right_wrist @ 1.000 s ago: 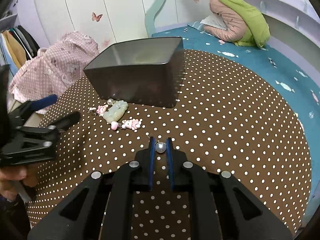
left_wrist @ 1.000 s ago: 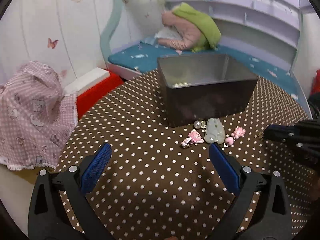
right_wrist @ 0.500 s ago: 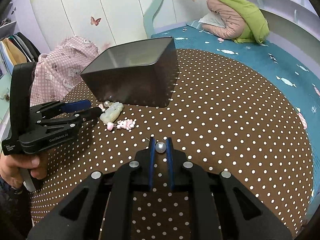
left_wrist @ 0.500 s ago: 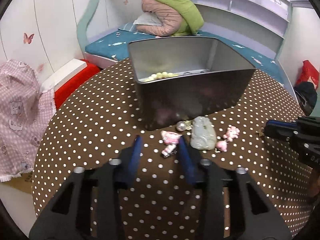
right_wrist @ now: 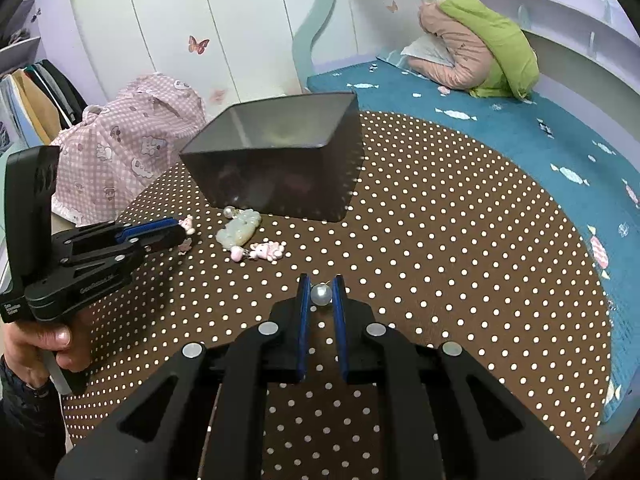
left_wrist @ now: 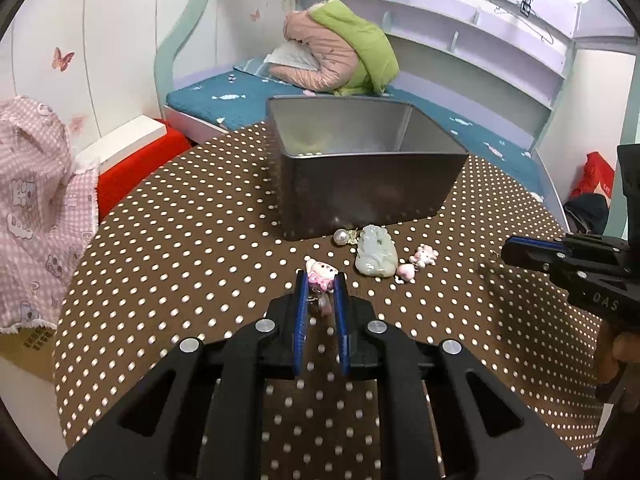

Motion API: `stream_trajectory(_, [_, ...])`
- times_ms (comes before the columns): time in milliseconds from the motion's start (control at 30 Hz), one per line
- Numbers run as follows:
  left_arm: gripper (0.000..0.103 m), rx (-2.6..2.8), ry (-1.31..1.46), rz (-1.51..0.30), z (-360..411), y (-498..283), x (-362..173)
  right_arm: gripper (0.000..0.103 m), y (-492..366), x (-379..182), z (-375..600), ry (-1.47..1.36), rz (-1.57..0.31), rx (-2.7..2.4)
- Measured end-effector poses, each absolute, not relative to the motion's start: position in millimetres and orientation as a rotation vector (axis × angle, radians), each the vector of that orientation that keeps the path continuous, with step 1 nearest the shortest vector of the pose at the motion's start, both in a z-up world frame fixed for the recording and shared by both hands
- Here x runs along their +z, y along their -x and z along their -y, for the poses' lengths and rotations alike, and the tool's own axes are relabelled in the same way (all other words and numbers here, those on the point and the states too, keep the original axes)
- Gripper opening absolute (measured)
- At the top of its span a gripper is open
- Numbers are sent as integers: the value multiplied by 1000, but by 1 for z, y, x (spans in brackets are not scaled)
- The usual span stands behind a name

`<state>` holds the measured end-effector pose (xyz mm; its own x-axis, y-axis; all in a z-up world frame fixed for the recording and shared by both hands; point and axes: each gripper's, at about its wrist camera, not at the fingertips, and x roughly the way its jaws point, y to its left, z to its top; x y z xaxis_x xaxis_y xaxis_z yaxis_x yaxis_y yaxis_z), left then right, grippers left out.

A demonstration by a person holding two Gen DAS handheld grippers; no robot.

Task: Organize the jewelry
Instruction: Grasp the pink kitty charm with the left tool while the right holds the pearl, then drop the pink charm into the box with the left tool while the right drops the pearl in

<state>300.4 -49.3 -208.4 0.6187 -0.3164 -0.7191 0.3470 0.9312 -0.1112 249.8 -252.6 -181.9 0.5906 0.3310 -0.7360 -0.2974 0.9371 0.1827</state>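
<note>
My left gripper (left_wrist: 320,285) is shut on a pink cartoon charm (left_wrist: 320,276) on the polka-dot table. Just beyond lie a pale green jade pendant (left_wrist: 375,253), a loose pearl (left_wrist: 340,237) and a small pink charm with a heart (left_wrist: 420,261), in front of a dark metal tin (left_wrist: 360,184) with yellowish beads inside. My right gripper (right_wrist: 321,295) is shut on a pearl earring (right_wrist: 321,294) just above the table, right of the pile. In the right wrist view the left gripper (right_wrist: 176,232) sits beside the jade pendant (right_wrist: 239,227) and the tin (right_wrist: 280,168).
The round table (right_wrist: 460,260) has a brown white-dotted cloth. A pink checked cloth (left_wrist: 36,200) lies off its left edge, with a red and white box (left_wrist: 136,152) behind. A blue bed with a pink and green jacket (left_wrist: 340,56) lies beyond.
My left gripper moved forward to the pile and closed from wide open onto the pink charm. My right gripper stays shut on the pearl earring, nearly still.
</note>
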Motion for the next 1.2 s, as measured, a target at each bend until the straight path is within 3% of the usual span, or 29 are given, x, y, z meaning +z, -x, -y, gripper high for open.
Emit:
stream_trajectory(567, [13, -344, -20, -615, 20, -249, -117, 10, -239, -90, 217, 60, -696, 383])
stream_trajectory(867, [13, -376, 3, -565, 36, -288, -60, 10, -284, -46, 204, 79, -664, 393])
stream_trajectory(1200, [13, -413, 25, -634, 65, -354, -45, 10, -332, -45, 201, 72, -735, 391])
